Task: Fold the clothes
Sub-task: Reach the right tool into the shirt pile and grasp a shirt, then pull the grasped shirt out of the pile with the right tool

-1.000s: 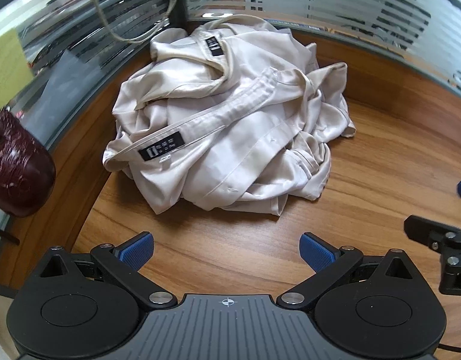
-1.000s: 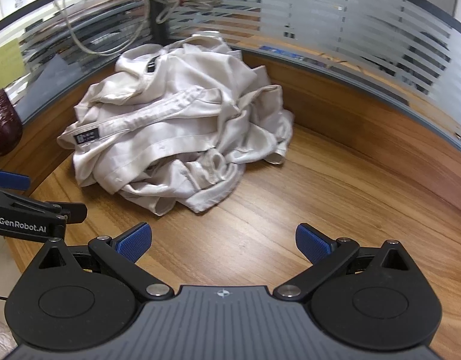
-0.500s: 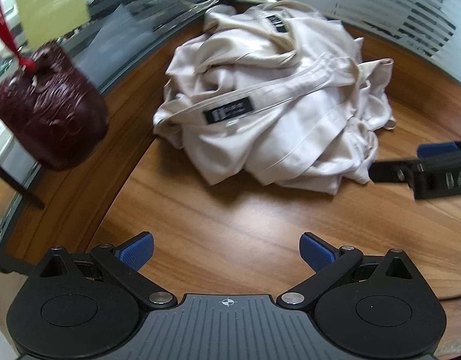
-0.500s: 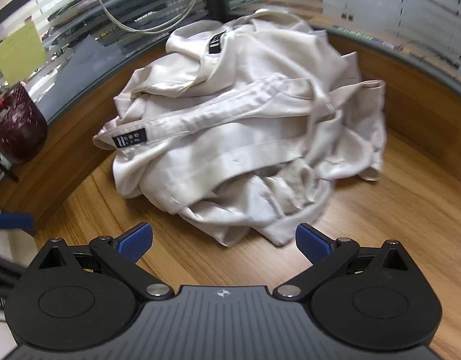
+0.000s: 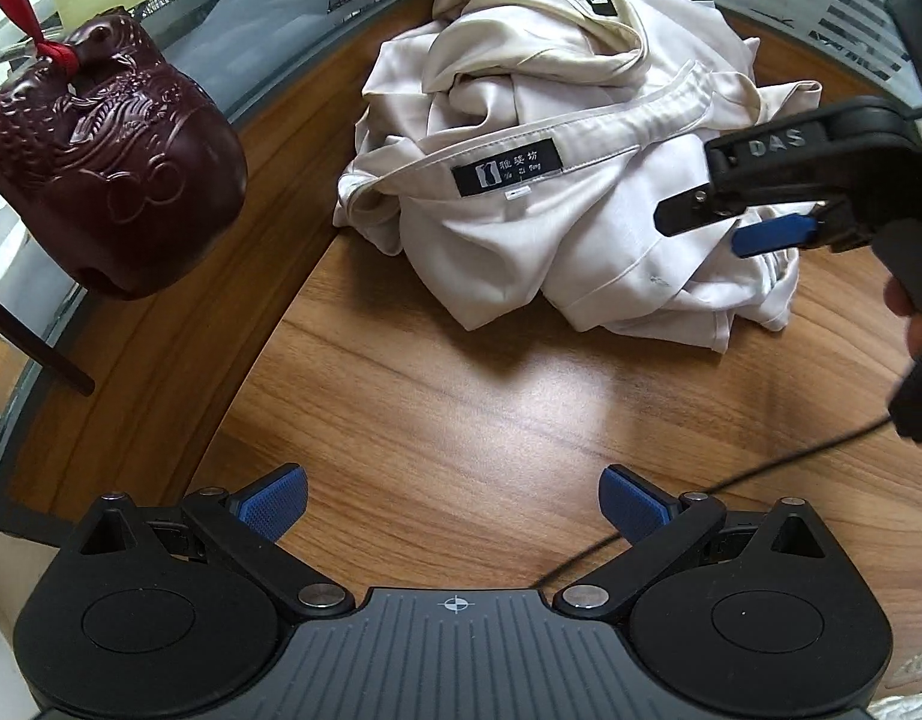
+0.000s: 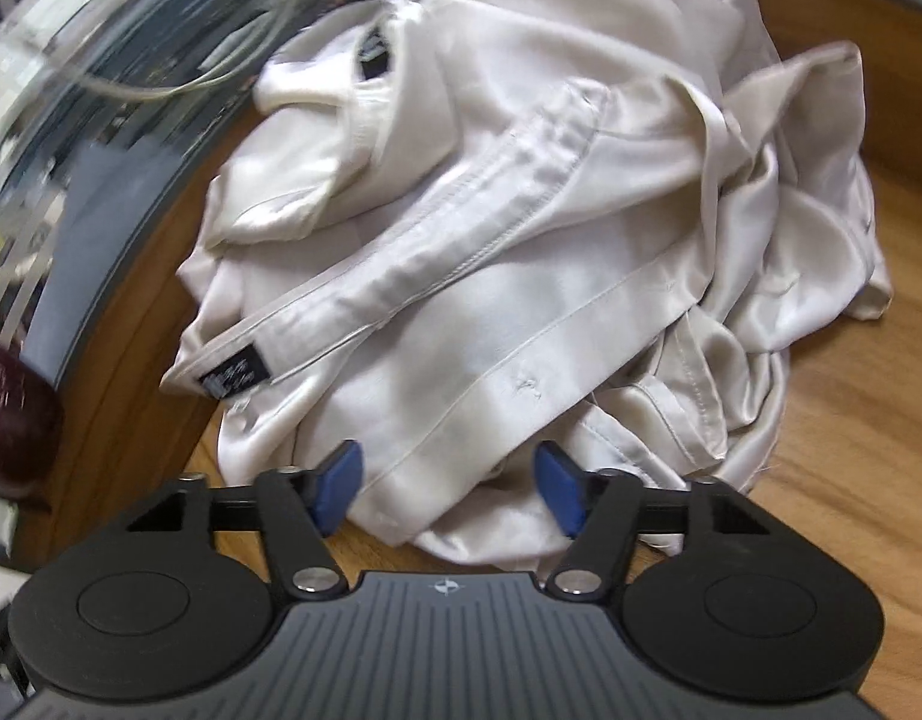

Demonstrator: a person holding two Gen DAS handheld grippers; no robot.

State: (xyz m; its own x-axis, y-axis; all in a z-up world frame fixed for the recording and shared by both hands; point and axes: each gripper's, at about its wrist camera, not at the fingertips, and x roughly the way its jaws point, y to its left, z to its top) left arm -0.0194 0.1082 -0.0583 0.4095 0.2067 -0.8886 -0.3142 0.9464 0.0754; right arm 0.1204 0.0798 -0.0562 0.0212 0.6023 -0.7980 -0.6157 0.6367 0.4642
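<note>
Cream garment heap (image 6: 520, 240): right gripper (image 6: 446, 492) has swooped in, jaws closing around its near fold, first grab; left gripper (image 5: 455, 504) waits, jaws apart

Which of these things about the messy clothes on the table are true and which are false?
1. The cream clothes lie crumpled in a heap. True.
2. The heap sits on a wooden table. True.
3. The left tool is squeezing the cloth. False: it is open over bare wood, short of the heap.
4. A dark red carved ornament lies on top of the heap. False: it is off to the side, apart from it.
5. The right tool has cloth between its blue fingers. True: its jaws are closing around the near edge of the heap.
</note>
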